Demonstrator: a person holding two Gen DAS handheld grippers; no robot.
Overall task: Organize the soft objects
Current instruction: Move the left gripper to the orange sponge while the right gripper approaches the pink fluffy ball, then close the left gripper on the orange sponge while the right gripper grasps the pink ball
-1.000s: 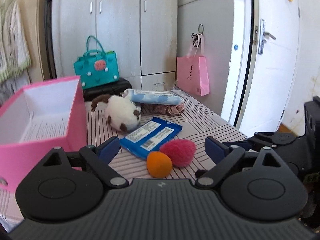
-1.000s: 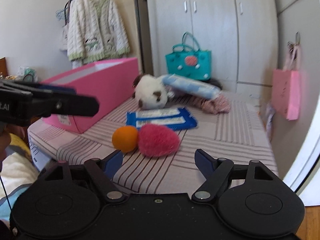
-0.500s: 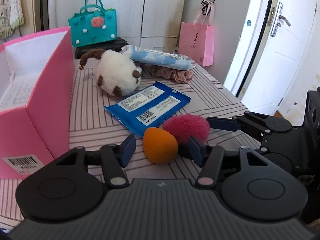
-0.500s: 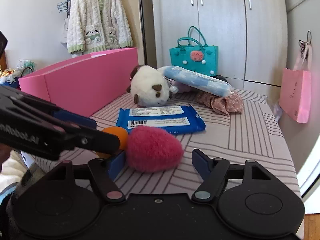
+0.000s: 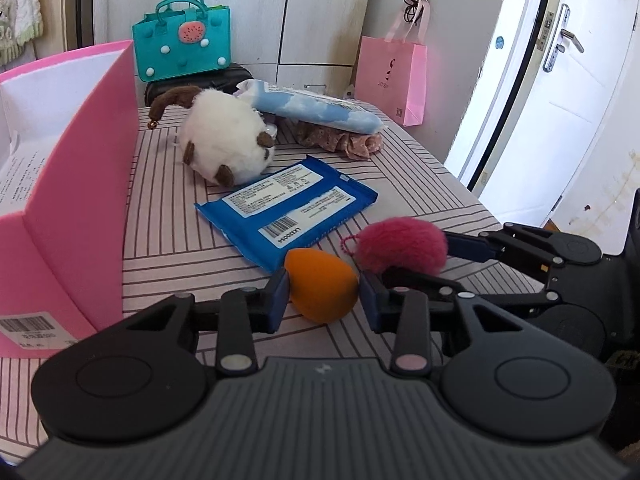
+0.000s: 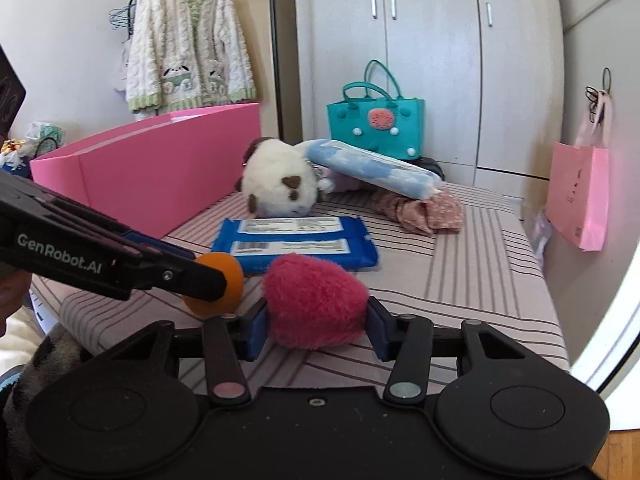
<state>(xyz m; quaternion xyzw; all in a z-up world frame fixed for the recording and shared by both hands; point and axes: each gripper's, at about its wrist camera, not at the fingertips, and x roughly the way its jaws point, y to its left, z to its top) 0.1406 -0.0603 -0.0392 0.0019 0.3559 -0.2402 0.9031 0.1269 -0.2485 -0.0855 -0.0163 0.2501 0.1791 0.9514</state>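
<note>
- The left claw (image 5: 322,300) has come forward and down; its jaws, just closing, now press the orange sponge (image 5: 322,291).
- The right claw (image 6: 316,326) has advanced, its jaws closing onto the pink pompom (image 6: 314,304).

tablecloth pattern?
Pale pink tablecloth with thin dark stripes set in angled blocks; clearest in the right wrist view.

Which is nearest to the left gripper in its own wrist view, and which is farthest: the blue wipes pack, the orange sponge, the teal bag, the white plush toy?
1. Orange sponge, between the left gripper's fingers.
2. Blue wipes pack, just beyond it, mid-table.
3. White plush toy, farther back, beside the pink box.
4. Teal bag, behind the table, by the wardrobe.
</note>
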